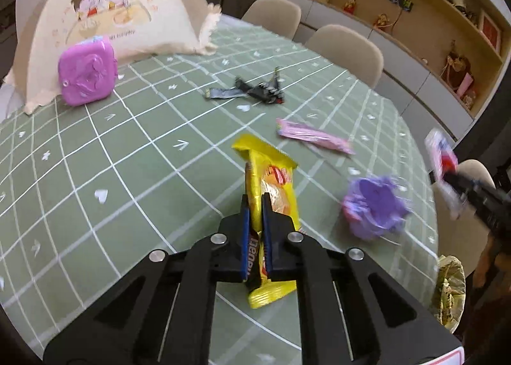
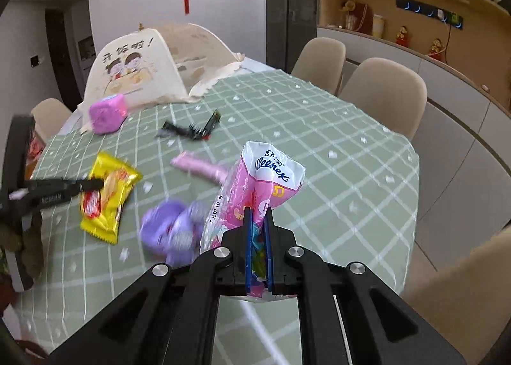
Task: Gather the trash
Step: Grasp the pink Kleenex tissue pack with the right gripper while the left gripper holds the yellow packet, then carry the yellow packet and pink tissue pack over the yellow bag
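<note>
We've got the left gripper (image 1: 255, 202) clamped on the yellow wrapper (image 1: 271, 179) and the right gripper (image 2: 258, 215) pinching the tissue pack (image 2: 262, 179), both above the counter (image 2: 335, 154). Thin, slippery film: a quick swing could slide either loose.

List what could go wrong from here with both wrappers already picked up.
1. The left gripper pinches the yellow snack wrapper only at a narrow fold; the slick film might slip out.
2. The Kleenex tissue pack wrapper flops tall above the right gripper and may snag.
3. The purple crumpled wrapper lies close under both; a swing might knock it off the table.
</note>
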{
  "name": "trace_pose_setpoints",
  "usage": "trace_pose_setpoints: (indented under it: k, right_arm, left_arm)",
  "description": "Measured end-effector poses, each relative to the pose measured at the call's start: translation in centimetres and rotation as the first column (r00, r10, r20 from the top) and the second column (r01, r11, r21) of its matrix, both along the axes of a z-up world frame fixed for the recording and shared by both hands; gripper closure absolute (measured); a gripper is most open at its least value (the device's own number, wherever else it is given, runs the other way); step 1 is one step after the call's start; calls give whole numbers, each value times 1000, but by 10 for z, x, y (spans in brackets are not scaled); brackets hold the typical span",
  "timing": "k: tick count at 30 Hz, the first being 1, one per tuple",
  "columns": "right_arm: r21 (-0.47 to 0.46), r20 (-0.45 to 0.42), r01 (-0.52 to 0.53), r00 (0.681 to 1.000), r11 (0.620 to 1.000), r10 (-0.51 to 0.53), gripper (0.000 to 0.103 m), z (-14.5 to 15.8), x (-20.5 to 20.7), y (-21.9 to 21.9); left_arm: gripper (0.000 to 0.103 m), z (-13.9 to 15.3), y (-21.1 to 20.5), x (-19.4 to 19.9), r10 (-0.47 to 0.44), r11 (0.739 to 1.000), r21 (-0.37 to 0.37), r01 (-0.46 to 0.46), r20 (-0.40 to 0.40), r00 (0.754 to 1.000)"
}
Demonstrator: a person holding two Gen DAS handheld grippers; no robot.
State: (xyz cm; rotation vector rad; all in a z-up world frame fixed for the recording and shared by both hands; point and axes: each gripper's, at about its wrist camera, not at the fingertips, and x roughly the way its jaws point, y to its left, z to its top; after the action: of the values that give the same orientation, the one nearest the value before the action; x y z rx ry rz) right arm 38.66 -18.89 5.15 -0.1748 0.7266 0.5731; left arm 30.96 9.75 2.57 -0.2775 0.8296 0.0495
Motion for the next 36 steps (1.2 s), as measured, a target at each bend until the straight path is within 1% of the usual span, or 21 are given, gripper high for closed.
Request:
trace_pose_setpoints:
  k: [3, 7, 11, 13, 16, 19, 21, 26, 27, 30, 34, 36]
  right_arm:
    - [3, 7, 13, 1000, 1000, -13, 95, -3, -23, -20]
    - [19, 14, 52, 999, 998, -52, 95, -4, -50, -55]
    - [28, 31, 103, 994, 994, -103, 95, -7, -76, -90]
    - [34, 29, 123, 992, 992, -124, 95, -10, -85, -103]
    - [49, 18, 175, 984, 983, -177, 95, -19, -99, -128]
    - [56, 6, 210, 977, 976, -211, 95, -26, -111, -146]
    - [47, 14, 235, 972, 971, -235, 95, -29, -120, -157]
    - [29, 22, 286, 958, 958, -287, 95, -34, -140, -186]
    - [22, 27, 300, 953, 954, -301, 95, -33, -145, -192]
    - [5, 33, 346, 938, 938, -346, 95, -34, -159, -213]
    - [2, 30, 399, 917, 917, -399, 95, -37, -173, -236]
    - [7, 21, 424, 905, 906, -424, 95, -40, -180, -248]
  left_arm:
    - [97, 16, -23, -15, -21, 1000, 8, 20, 38, 999]
    - [97, 35, -68, -31, -91, 996, 26, 89, 92, 992]
    - [97, 42, -106, -41, -161, 987, 24, 159, 124, 979]
    - [97, 40, -122, -45, -190, 982, 17, 189, 125, 974]
    - [97, 29, -145, -47, -236, 971, -5, 238, 103, 966]
    - [97, 14, -169, -48, -293, 954, -41, 296, 76, 953]
    - [97, 8, -184, -48, -320, 945, -54, 324, 69, 945]
    - [97, -14, -231, -46, -410, 903, -123, 412, 40, 911]
    - [97, -18, -244, -46, -436, 889, -134, 437, 37, 899]
    - [97, -24, -272, -48, -491, 859, -152, 490, 34, 871]
    - [97, -35, -310, -52, -568, 809, -177, 560, 11, 823]
    - [97, -37, -322, -55, -594, 792, -177, 585, 6, 805]
